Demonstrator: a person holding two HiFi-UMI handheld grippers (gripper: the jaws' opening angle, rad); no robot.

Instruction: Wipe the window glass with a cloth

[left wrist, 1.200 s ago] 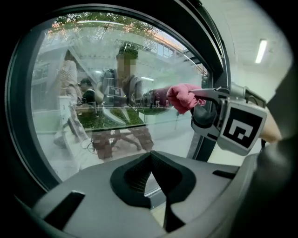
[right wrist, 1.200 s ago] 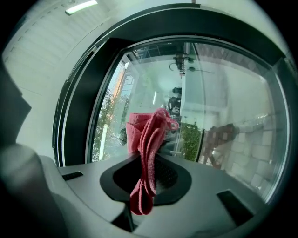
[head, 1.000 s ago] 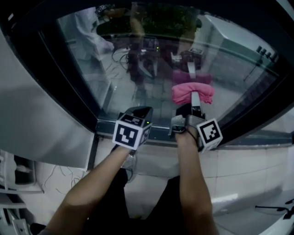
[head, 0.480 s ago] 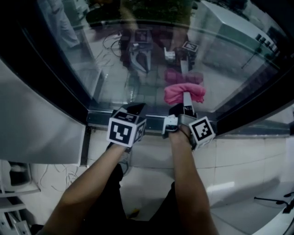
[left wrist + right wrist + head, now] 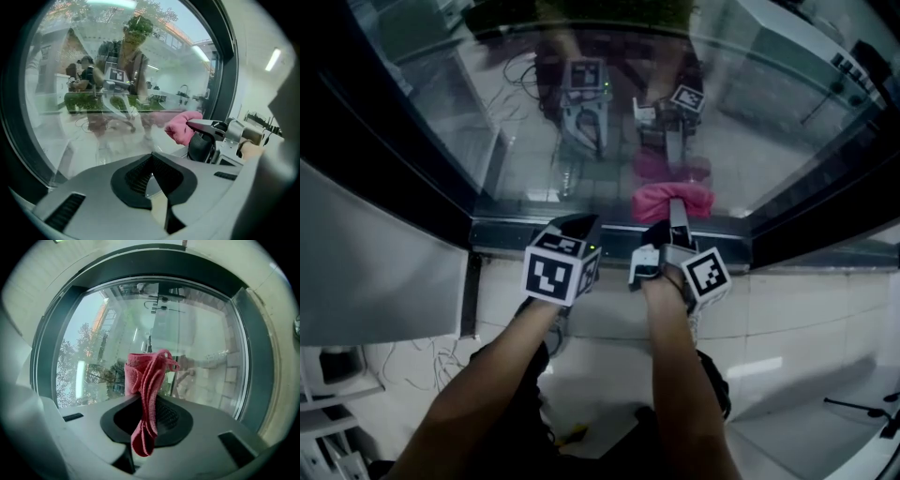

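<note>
So, closest in, the left gripper [image 5: 584, 223] and the right gripper [image 5: 675, 212] are held side by side, low at the window. The left one has its jaws closed together with nothing in them, pointing at the dark bottom frame [image 5: 511, 231]. The right one is clamped on a pink cloth [image 5: 661, 199] (bunched up, with one end dangling back down between the jaws in the right gripper view). That cloth sits at the very bottom of the window glass [image 5: 516, 141], just above the frame, with its own reflection right by it. Further up, the pane mirrors both grippers.
</note>
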